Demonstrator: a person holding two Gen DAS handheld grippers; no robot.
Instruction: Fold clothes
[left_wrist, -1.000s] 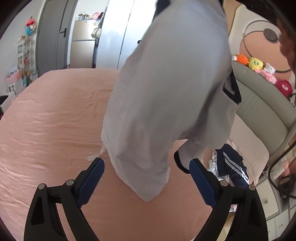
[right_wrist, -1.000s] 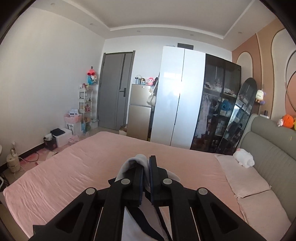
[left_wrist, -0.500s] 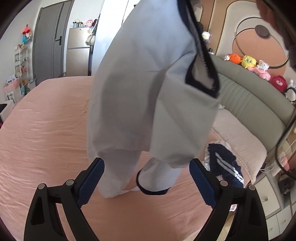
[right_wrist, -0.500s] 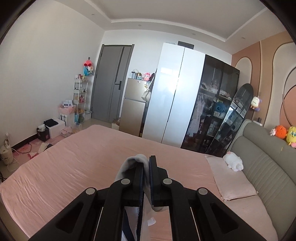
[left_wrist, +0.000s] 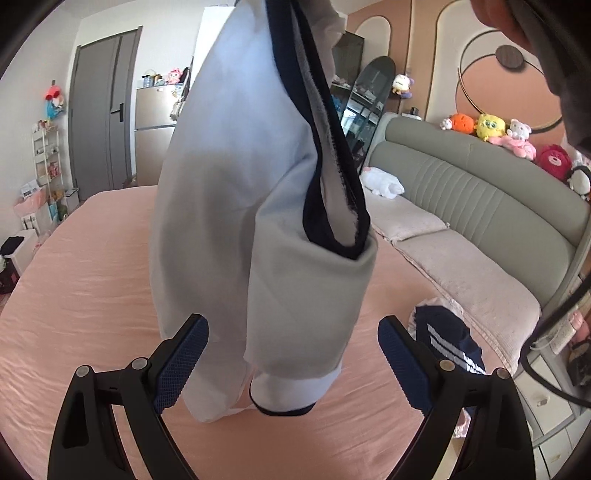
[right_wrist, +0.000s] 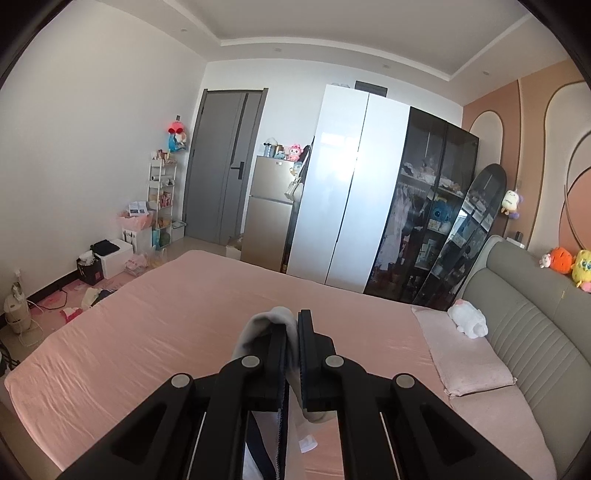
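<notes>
A light grey garment with navy trim (left_wrist: 236, 206) hangs in the air over the pink bed (left_wrist: 85, 295); its lower end touches the sheet. My right gripper (right_wrist: 291, 332) is shut on the garment's top fold (right_wrist: 262, 325) and holds it up. My left gripper (left_wrist: 291, 339) is open and empty, its blue-padded fingers (left_wrist: 184, 350) on either side of the hanging cloth's lower part, not touching it.
A navy garment with white stripes (left_wrist: 447, 339) lies on the bed near the pillows (left_wrist: 461, 273). A grey headboard (left_wrist: 480, 192) with plush toys is at right. A wardrobe (right_wrist: 351, 206), fridge and door stand beyond the bed.
The garment has swung and lifted in front of my left gripper, turning so its navy-trimmed edge faces me. My right gripper stayed shut on it and rose slightly.
</notes>
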